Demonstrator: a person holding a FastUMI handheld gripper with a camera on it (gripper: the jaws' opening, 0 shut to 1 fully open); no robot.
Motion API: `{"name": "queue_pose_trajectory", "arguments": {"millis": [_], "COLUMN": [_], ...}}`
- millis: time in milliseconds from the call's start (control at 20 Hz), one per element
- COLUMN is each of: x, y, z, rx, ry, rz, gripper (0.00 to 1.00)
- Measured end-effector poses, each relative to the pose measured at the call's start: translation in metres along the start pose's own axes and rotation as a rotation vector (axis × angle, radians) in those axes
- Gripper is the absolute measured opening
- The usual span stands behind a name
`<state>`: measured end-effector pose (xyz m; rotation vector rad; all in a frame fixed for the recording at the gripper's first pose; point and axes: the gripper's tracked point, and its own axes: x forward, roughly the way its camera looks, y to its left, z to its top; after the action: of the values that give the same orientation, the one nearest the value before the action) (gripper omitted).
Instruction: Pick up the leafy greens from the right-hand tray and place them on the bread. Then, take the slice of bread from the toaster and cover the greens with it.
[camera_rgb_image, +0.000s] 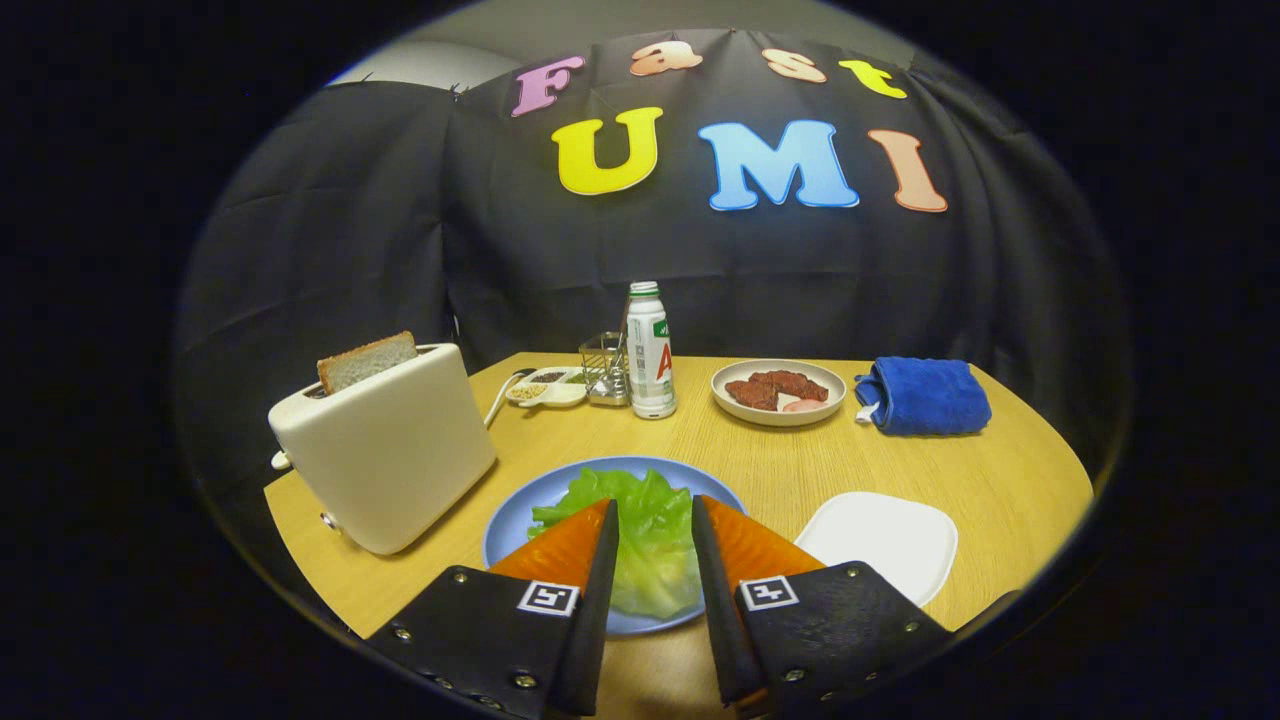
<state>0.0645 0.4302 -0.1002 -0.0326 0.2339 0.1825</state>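
One slice (366, 361) waits in the toaster (385, 445) while the greens (645, 535) lie on the blue plate (515, 520) between the open fingers of the gripper (652, 512), so lift clear, approach the slice squarely and pinch its top edge.

Wood-grain table (1000, 480), glossy plastic toaster (400, 450), plush towel (925, 397).

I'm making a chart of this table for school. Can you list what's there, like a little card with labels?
leafy greens: lying on the blue plate, between the fingers
hand-held gripper: fingers apart, either side of the greens, not pressing them
toaster: beside the plate, slice of bread sticking up from it
white tray: on the plate's other side
back of table: bottle, dish of meat, blue cloth
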Motion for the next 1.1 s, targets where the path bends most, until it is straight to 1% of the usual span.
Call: {"name": "queue_pose_trajectory", "arguments": {"millis": [200, 450, 550, 600, 750, 950, 1100], "x": [-0.001, -0.003, -0.005, -0.003, -0.005, -0.01, -0.011], "y": [0.028, 0.06, 0.083, 0.092, 0.12, 0.167, 0.189], "z": [0.017, 0.039, 0.046, 0.047, 0.053, 0.061, 0.065], "rx": [-0.013, 0.021, 0.014, 0.002, -0.018, -0.033, -0.032], "ry": [-0.063, -0.126, -0.141, -0.144, -0.161, -0.187, -0.199], "rz": [0.02, 0.005, 0.034, 0.043, 0.066, 0.129, 0.157], "gripper": [0.44, 0.44, 0.29, 0.28, 0.29, 0.28, 0.29]}}
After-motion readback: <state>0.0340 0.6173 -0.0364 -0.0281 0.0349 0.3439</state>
